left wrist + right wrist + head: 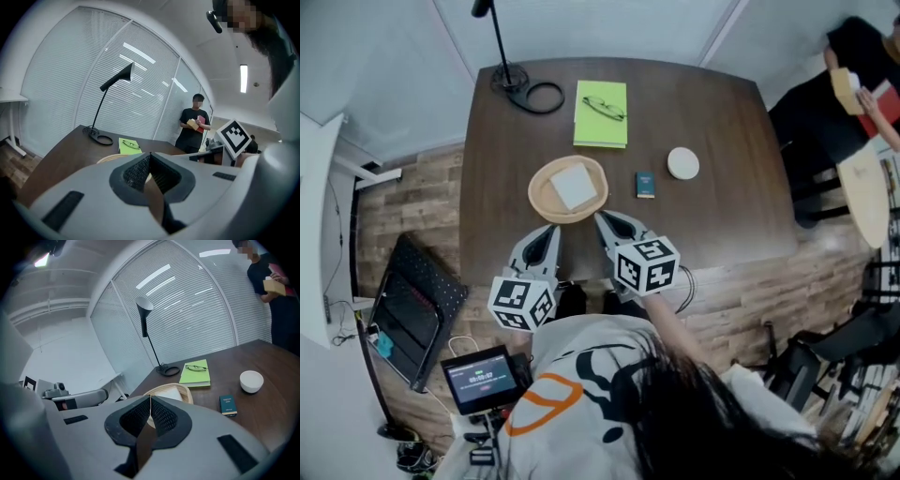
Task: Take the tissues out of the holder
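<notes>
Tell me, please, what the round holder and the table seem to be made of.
Round holder: probably pale wood or bamboo, matte, judging by its tan rim. Table: dark wood or wood-look laminate, slight sheen, with faint grain streaks.

tissues (574, 186) in holder (536, 194), notebook (598, 129) behind, box (645, 185) right

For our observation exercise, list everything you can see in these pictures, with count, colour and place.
table: one, dark brown, centre
lamp: one, black, table's far left corner
notebook: one, green, table's far middle
glasses: one pair, dark, on notebook
holder: one, light wood, by table's near edge
tissues: one stack, white, in holder
box: one, dark blue, right of holder
bowl: one, white, right of box
bystander: one, black top, beyond table's right side
left gripper: one, grey, shut, near holder
right gripper: one, grey, shut, near holder
</notes>
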